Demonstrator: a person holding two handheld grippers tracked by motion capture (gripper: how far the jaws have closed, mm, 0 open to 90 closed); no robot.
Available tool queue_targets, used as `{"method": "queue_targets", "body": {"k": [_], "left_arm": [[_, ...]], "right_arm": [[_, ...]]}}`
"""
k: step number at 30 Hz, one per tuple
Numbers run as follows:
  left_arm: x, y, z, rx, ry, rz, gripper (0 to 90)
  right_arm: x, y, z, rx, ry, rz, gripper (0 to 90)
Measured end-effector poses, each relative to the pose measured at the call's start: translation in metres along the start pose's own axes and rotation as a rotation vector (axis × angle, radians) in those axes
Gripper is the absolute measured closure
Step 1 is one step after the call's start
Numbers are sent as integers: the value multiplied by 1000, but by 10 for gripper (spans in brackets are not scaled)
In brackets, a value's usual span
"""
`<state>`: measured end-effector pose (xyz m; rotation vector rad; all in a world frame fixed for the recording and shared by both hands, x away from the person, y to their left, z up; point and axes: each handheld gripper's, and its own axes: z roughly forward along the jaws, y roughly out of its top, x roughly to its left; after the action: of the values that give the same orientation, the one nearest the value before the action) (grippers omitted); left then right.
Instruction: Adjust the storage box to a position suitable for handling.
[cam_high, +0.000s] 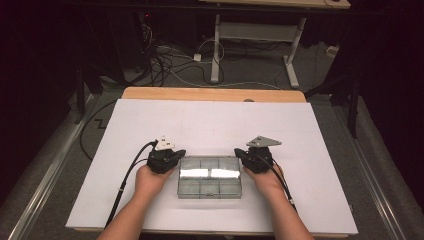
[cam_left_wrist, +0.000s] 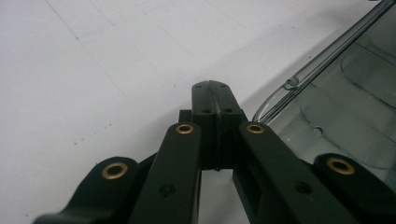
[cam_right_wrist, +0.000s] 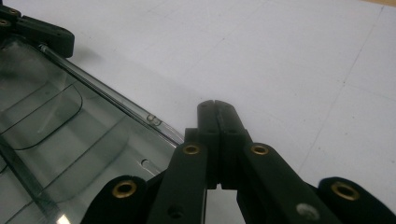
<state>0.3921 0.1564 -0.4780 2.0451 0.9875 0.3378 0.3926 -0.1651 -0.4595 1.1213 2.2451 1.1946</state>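
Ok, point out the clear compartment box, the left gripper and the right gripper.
clear compartment box (cam_high: 210, 186), high view, on its lid near the front.
left gripper (cam_left_wrist: 215, 95), left gripper view, at its closed jaw tips.
right gripper (cam_right_wrist: 216, 112), right gripper view, at its closed jaw tips.

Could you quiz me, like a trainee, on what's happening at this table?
1. True or false: the left gripper is shut.
2. Where does the clear compartment box lie? A) between the grippers B) beyond both grippers C) off the white table
3. Fill in: the right gripper holds ____.

Key: 1 true. 2 A. 3 nothing: its jaws are shut beside the box's corner.
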Motion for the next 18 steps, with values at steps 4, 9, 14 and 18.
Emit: {"method": "queue_targets", "body": {"k": [4, 9, 14, 18], "left_arm": [[3, -6, -13, -16, 25, -30, 872], [-7, -24, -42, -32, 26, -24, 873], [-33, -49, -61, 2, -1, -1, 872], [-45, -55, -56, 37, -27, 12, 872]], "right_arm": [[0, -2, -10, -19, -46, -20, 900], [5, -22, -39, -52, -30, -19, 900], [17, -43, -63, -68, -12, -32, 900], [32, -61, -82, -106, 9, -34, 900]]}}
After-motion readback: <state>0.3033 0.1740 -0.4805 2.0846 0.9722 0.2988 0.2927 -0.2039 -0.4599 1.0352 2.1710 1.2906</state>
